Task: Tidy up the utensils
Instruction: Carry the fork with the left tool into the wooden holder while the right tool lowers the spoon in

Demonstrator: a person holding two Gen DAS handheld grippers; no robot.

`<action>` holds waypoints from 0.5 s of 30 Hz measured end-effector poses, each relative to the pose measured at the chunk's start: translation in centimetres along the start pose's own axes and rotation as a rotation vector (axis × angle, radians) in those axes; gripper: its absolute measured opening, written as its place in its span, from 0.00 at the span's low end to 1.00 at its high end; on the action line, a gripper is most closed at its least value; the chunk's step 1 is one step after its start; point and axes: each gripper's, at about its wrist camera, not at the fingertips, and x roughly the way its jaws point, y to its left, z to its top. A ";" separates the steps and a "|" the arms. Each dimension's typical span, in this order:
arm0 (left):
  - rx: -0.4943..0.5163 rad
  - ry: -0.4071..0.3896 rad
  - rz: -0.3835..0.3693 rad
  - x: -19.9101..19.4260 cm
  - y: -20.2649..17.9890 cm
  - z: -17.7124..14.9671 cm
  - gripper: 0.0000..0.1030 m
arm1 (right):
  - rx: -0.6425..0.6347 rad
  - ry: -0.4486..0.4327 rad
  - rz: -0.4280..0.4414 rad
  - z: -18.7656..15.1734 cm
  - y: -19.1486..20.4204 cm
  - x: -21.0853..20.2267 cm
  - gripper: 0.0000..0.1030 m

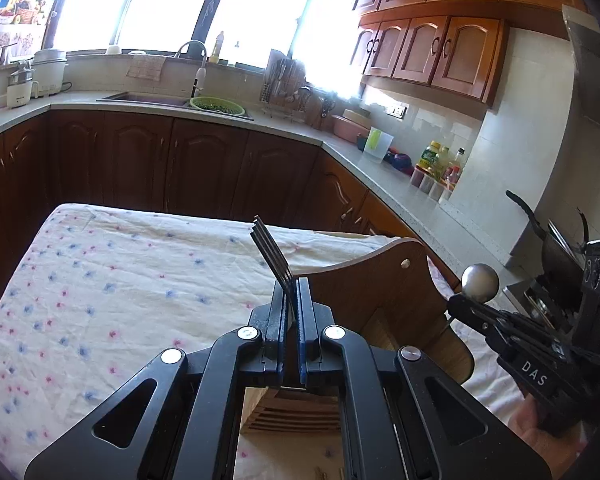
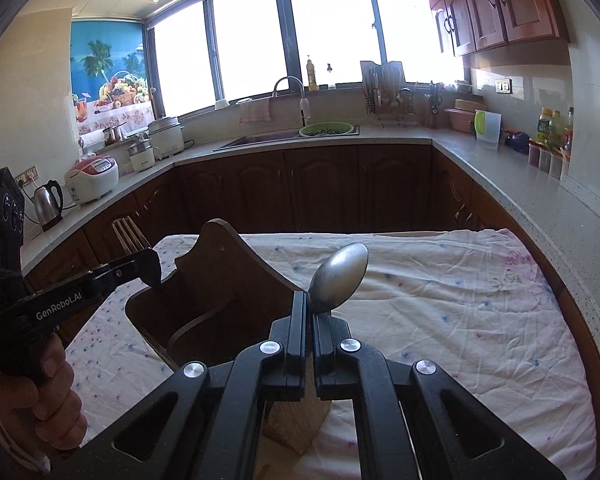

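Wooden holder (image 2: 204, 280) beside both laden grippers

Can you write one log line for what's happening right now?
left tool: shut on fork | right tool: shut on spoon | wooden holder: on table

- Right gripper (image 2: 310, 312) clamped spoon (image 2: 339, 277), bowl up.
- Left gripper (image 2: 150, 266) held fork (image 2: 129, 235) over wooden holder (image 2: 220, 280).
- Floral cloth (image 2: 440, 312) covered table.
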 end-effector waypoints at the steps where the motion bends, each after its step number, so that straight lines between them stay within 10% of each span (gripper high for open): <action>1: -0.001 0.001 0.001 0.0 0.0 -0.1 0.03 | 0.004 0.000 -0.001 0.0 -0.1 -0.1 0.02; 15: -0.021 0.012 0.020 -0.8 0.1 0.2 0.12 | 0.054 0.000 0.035 0.5 -0.6 -0.1 0.07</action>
